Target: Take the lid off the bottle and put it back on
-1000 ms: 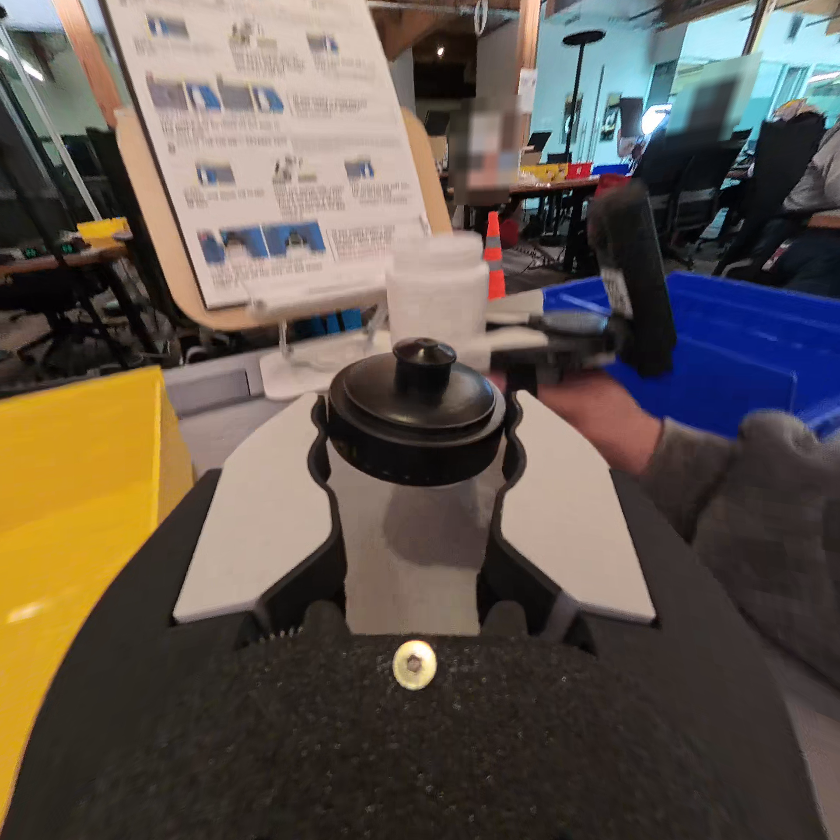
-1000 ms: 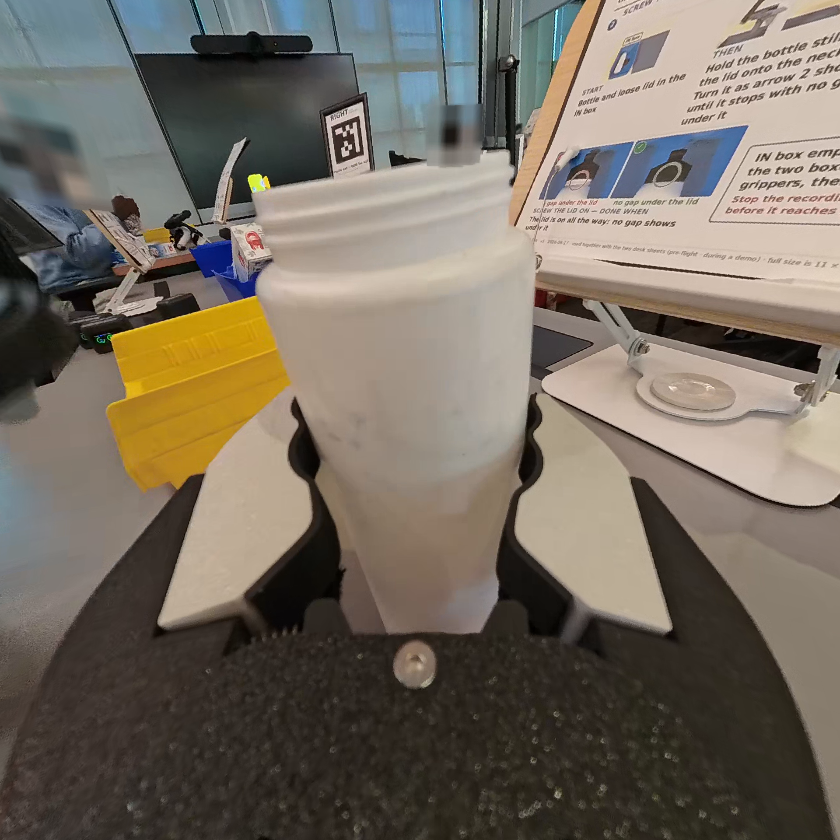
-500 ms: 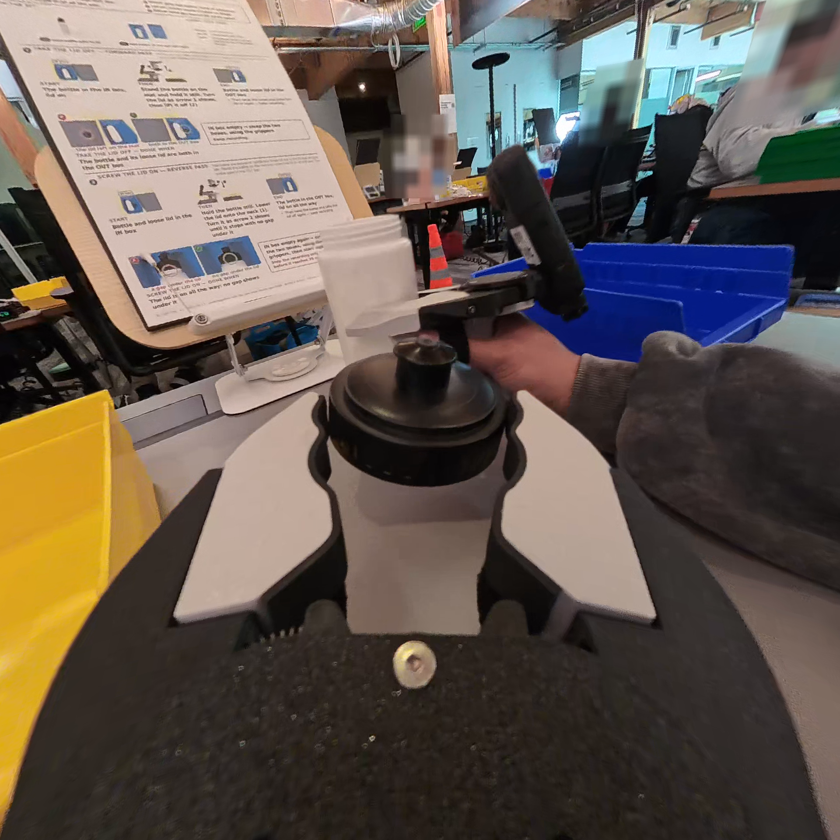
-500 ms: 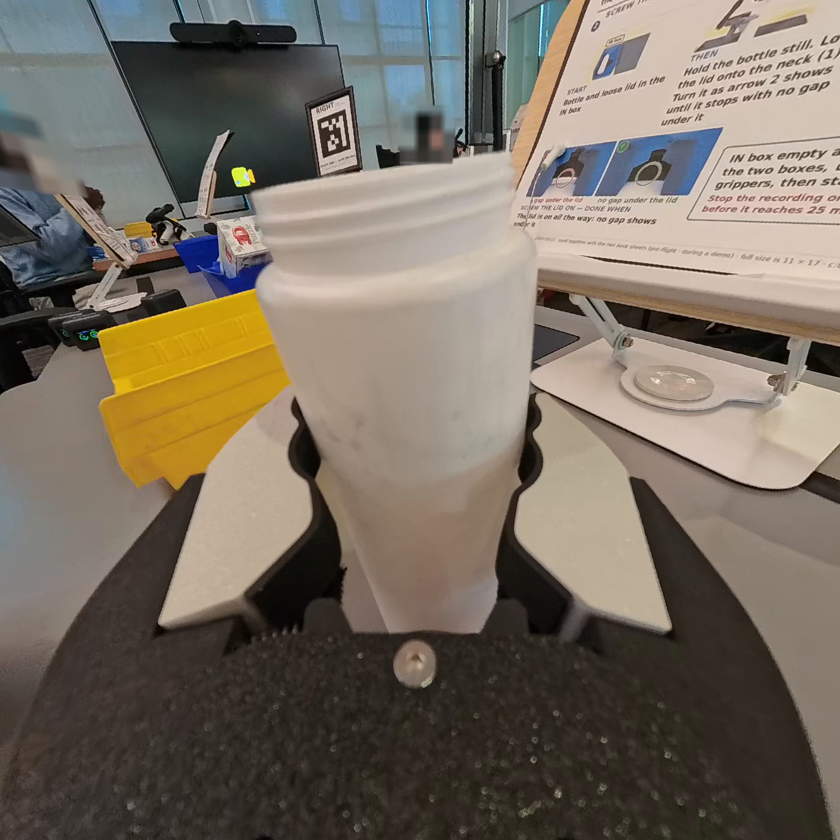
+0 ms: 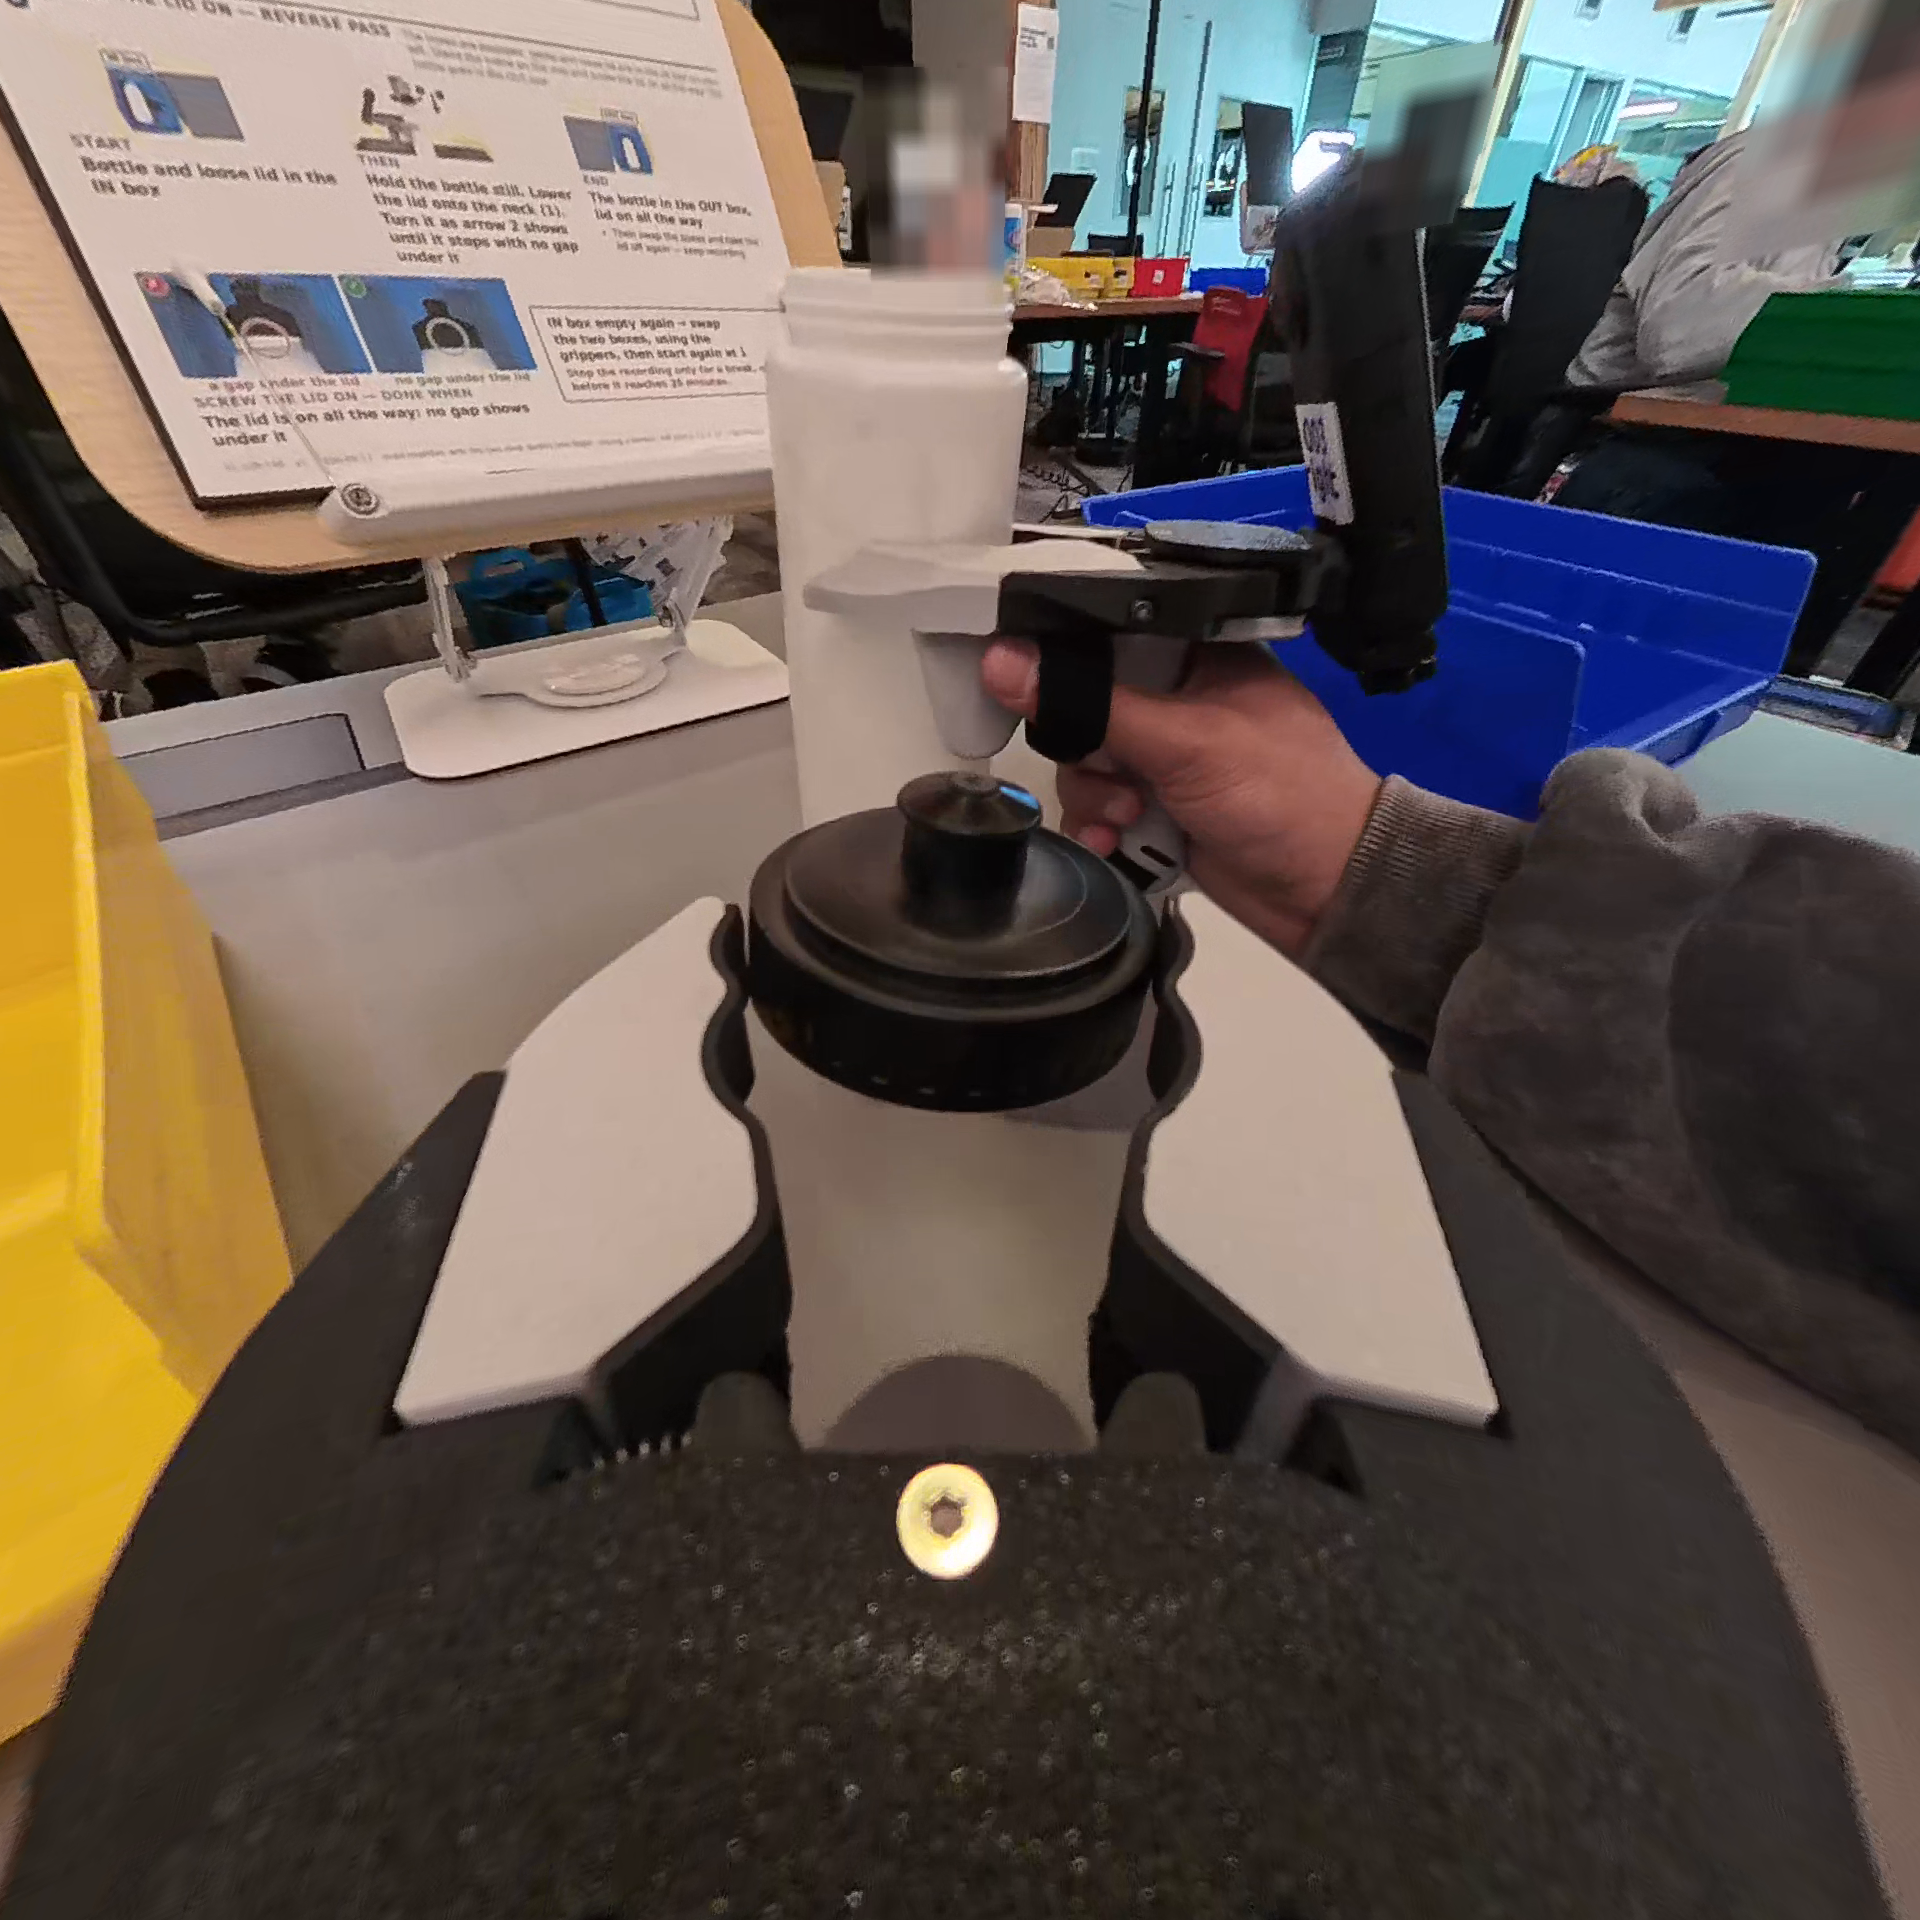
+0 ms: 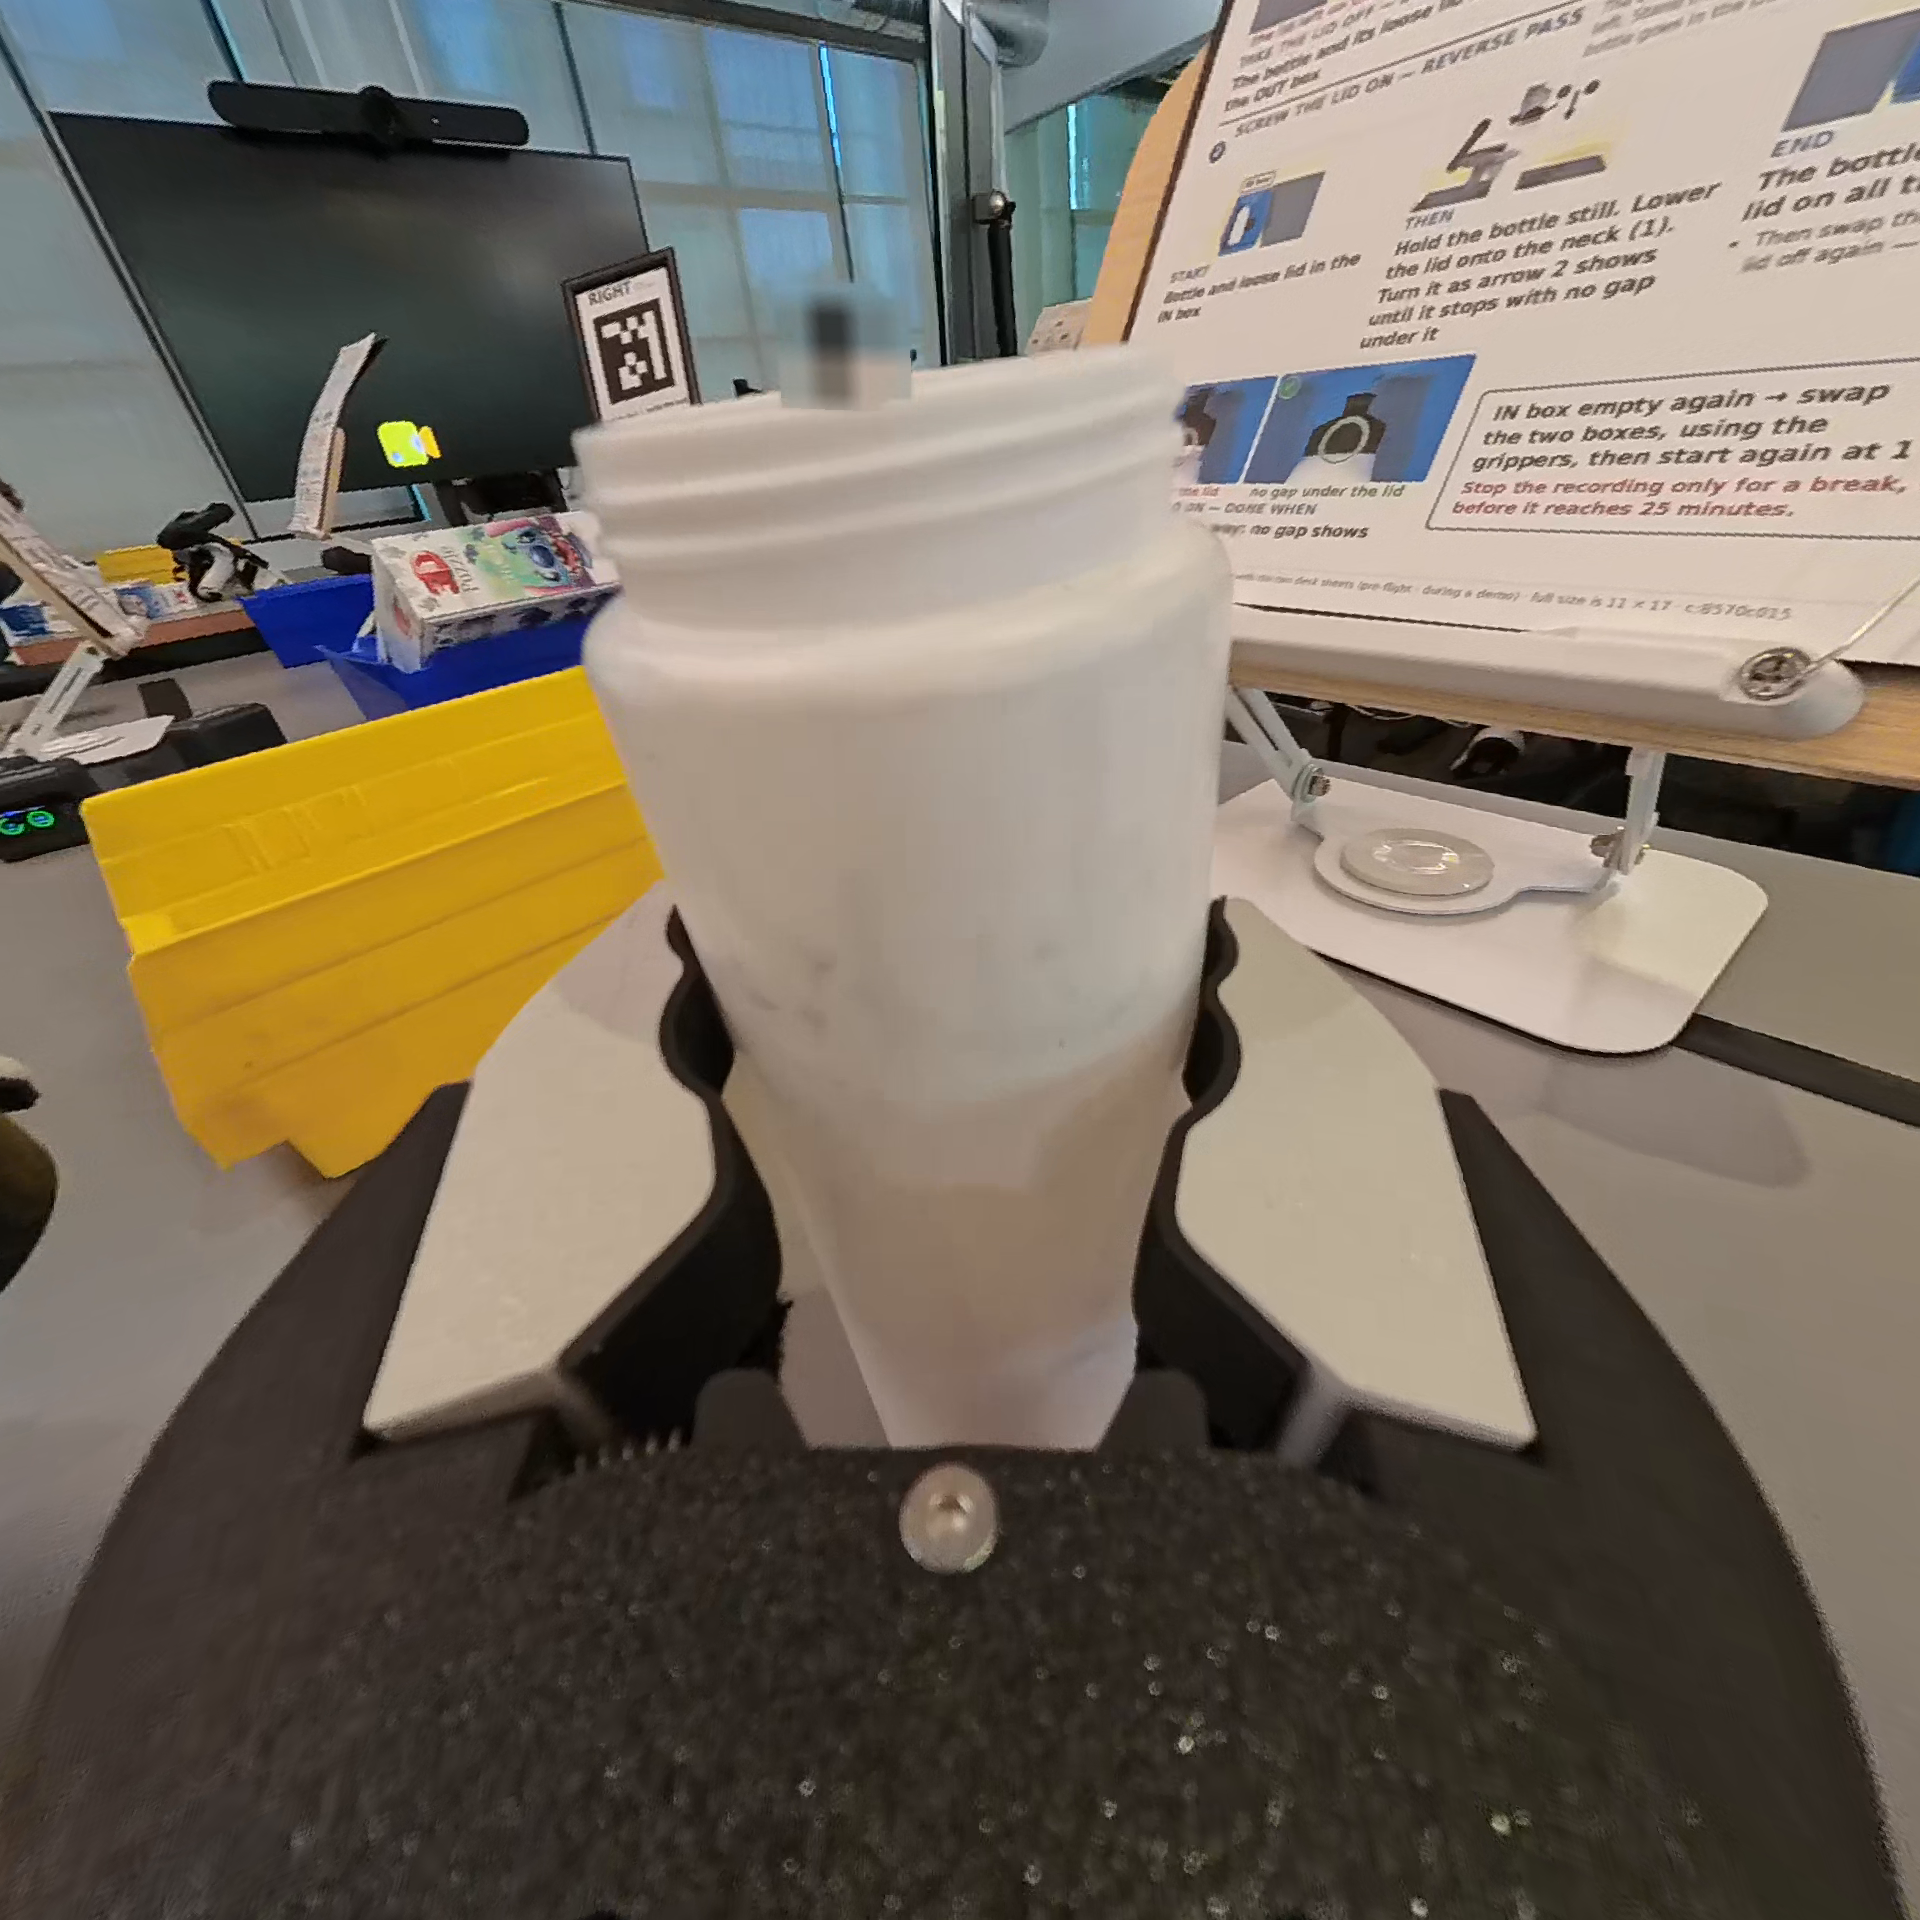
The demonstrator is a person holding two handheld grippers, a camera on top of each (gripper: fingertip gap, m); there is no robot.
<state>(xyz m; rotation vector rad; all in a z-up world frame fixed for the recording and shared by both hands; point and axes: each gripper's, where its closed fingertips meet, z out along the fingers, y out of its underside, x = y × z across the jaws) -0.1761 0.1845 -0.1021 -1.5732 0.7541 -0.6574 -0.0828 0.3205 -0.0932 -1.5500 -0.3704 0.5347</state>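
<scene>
Bins flank your grey table (image 5: 468, 935): yellow bin (image 5: 94, 1143) at left, blue bin (image 5: 1558, 644) far right. Your right gripper (image 6: 951, 1039) clamps the upright, uncapped white bottle (image 6: 914, 790) at mid-body. Nearer you, your left gripper (image 5: 945, 997) is closed around the black lid (image 5: 940, 977), held just in front of the bottle and lower than its neck.

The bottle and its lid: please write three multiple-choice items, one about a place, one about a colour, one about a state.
1. Where is the yellow bin in the left wrist view?
A. at the left edge
B. behind the blue bin
C. at the right edge

2. What colour is the lid?
A. white
B. black
C. blue

3. What state is the bottle in?
A. capped
B. lying down
C. open, upright

Answers:
1 A: it fills the left edge.
2 B: the lid in the left gripper is black.
3 C: its threaded neck is bare in the right gripper.
</scene>
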